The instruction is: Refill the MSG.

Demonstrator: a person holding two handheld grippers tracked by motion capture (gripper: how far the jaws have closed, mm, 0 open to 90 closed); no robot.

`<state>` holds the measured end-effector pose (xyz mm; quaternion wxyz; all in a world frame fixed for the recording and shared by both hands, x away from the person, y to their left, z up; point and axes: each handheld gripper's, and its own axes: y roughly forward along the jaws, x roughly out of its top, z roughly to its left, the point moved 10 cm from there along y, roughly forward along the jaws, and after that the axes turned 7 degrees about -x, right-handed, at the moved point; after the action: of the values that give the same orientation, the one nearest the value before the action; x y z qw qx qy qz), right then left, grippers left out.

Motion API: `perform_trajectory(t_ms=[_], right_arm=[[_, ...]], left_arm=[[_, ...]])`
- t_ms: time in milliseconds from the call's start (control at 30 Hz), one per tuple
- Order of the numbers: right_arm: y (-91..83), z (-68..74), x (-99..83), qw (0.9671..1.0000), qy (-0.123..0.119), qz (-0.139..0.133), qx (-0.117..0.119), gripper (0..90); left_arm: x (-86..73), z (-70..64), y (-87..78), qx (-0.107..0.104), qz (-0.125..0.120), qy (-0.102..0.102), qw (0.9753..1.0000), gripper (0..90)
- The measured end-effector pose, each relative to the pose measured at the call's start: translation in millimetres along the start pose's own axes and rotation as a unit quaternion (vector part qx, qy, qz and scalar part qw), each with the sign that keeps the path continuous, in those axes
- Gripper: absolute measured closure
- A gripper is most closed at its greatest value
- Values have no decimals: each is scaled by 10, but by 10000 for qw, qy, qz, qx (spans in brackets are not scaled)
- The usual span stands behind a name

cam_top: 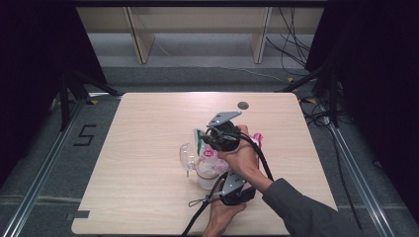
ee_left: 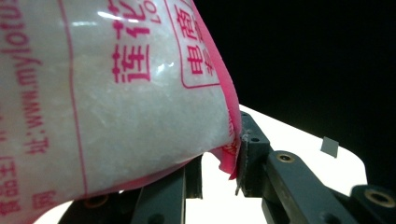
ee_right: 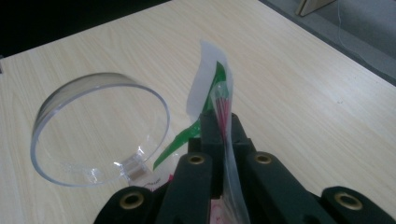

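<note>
A clear plastic bag of white grains (cam_top: 209,154) with pink print is held over a clear jar (cam_top: 205,178) near the table's middle. My right gripper (cam_top: 206,138) is shut on the bag's flat top edge (ee_right: 219,88), where green and pink print shows between the jaws (ee_right: 222,123). From the near side, my left gripper (cam_top: 221,183) is shut on the bag's pink bottom seam (ee_left: 229,158). The full bag (ee_left: 116,102) bulges above those jaws (ee_left: 222,161). The jar's round hinged lid (ee_right: 100,128) hangs open to the left (cam_top: 187,155).
The light wooden table (cam_top: 148,128) has a small grey round cap (cam_top: 242,105) near its far edge. Black cables trail from the grippers off the near edge (cam_top: 197,217). Wooden shelving (cam_top: 197,29) and loose cables (cam_top: 291,44) lie beyond on the floor.
</note>
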<state>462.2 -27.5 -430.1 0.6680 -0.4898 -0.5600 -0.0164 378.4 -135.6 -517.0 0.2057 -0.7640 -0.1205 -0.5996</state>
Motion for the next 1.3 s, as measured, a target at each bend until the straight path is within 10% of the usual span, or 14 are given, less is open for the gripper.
perform_trajectory(t_ms=[1300], right_arm=[[25, 10, 21, 10000, 50, 55, -36, 900]], left_arm=[[41, -3, -3, 4, -72, 18, 10000, 748]])
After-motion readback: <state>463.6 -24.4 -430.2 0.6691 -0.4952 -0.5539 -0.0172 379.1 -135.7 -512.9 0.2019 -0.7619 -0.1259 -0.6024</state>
